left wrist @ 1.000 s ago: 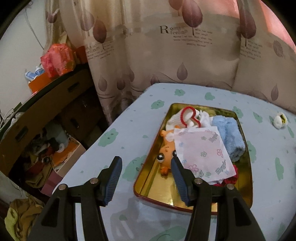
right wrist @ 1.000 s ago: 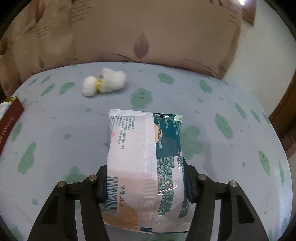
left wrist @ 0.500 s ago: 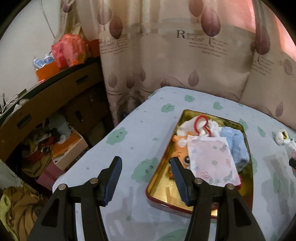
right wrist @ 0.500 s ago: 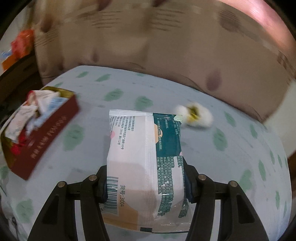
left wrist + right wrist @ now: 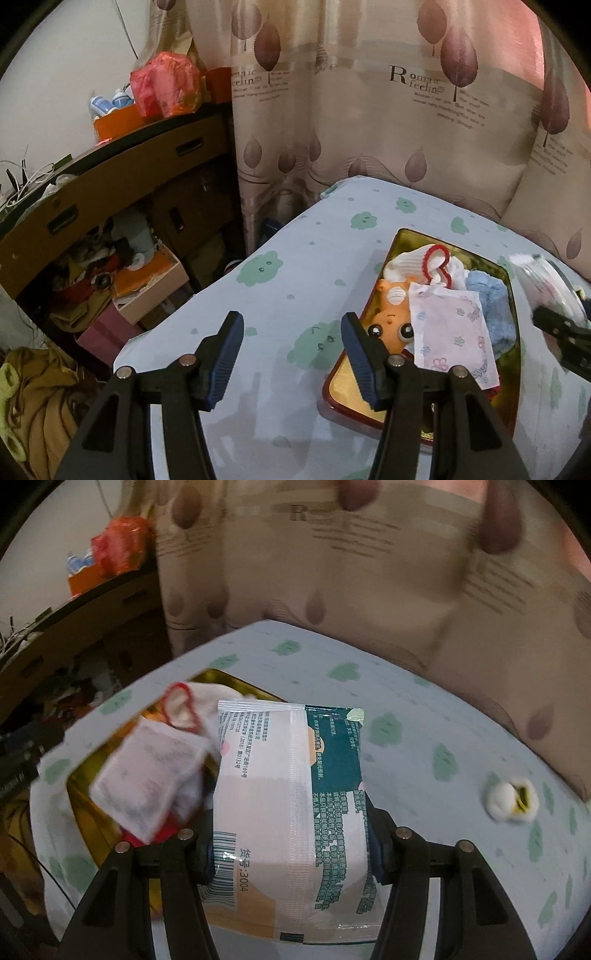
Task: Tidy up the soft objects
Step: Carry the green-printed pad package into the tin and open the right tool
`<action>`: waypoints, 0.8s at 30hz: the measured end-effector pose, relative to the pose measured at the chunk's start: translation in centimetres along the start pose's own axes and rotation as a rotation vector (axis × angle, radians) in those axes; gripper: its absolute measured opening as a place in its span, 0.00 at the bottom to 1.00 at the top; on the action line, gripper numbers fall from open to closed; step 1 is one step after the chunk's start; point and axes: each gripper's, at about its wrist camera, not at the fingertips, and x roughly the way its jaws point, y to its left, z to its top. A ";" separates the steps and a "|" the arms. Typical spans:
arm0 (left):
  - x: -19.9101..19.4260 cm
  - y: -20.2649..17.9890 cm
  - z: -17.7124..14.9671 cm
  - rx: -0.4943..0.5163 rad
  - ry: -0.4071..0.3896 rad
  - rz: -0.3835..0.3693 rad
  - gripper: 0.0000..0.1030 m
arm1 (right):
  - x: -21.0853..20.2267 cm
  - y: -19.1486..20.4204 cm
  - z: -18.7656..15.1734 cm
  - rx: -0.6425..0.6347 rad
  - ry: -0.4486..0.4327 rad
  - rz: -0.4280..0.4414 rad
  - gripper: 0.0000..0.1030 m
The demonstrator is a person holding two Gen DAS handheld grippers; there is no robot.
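In the left wrist view the left gripper (image 5: 291,343) hangs wide and empty above the table (image 5: 295,269), just left of the tray (image 5: 400,236) holding a plush (image 5: 389,321), sock (image 5: 417,260), towel (image 5: 491,299) and pouch (image 5: 450,328); in the right wrist view the right gripper (image 5: 291,849) clamps a packet (image 5: 288,775) above the tray's (image 5: 221,677) right edge, a fluffy ball (image 5: 511,799) lying well apart

left wrist: high, faces curtain (image 5: 369,110) | right wrist: lower, same facing | shared: tray (image 5: 402,236), table (image 5: 295,273)
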 end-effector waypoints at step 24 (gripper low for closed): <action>0.5 0.1 -0.2 -0.002 0.013 0.001 0.55 | 6.2 3.7 2.8 -0.011 0.042 0.044 0.73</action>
